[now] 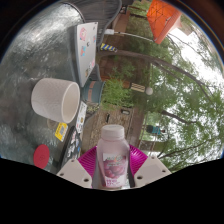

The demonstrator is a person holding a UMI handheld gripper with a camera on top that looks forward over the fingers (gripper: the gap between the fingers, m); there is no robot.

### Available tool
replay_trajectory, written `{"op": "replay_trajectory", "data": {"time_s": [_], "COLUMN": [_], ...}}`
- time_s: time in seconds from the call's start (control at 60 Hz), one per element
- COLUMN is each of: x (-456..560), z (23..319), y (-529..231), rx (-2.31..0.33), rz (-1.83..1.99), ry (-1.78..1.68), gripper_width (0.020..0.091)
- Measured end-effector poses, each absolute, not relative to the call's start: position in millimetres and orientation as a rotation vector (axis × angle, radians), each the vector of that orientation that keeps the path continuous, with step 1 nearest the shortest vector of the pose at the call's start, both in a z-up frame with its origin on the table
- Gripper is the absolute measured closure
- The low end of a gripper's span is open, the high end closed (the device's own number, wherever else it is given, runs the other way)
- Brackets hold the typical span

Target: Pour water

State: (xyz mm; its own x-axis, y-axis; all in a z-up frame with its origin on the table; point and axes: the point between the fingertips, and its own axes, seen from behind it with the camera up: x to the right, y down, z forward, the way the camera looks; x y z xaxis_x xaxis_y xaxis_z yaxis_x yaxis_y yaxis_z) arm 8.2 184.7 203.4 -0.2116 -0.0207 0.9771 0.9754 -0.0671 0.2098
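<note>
Between the jaws, apparently gripped: bottle point(111, 150), upright.

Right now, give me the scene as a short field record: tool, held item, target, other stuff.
tool: tool, both pink pads pressing on the bottle
held item: bottle, clear with a white cap and pink label, upright between the fingers
target: white cup, upright on the glass table, ahead and left of the bottle
cup contents: cannot tell
other: red cap on the table near the left finger; white box beyond the cup
pour status: not yet begun
</note>
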Motion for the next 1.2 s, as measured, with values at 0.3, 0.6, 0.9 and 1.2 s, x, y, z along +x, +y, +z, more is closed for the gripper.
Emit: {"op": "replay_trajectory", "data": {"time_s": [0.3,0.6,0.9,1.2], "x": [-43.0,-58.7,38.3,74.2], "z": [157.2,227.2,247.7,73.0], "y": [205.3,207.8,184.0,199.5], "rx": [-0.582,-0.82,-1.505,-1.721], "rz": [-1.712,-1.479,-0.101,-0.012], "ry": [-1.878,-1.515,-0.076,0.036], "gripper_width": [0.0678,0.0676,0.0679,0.0677]}}
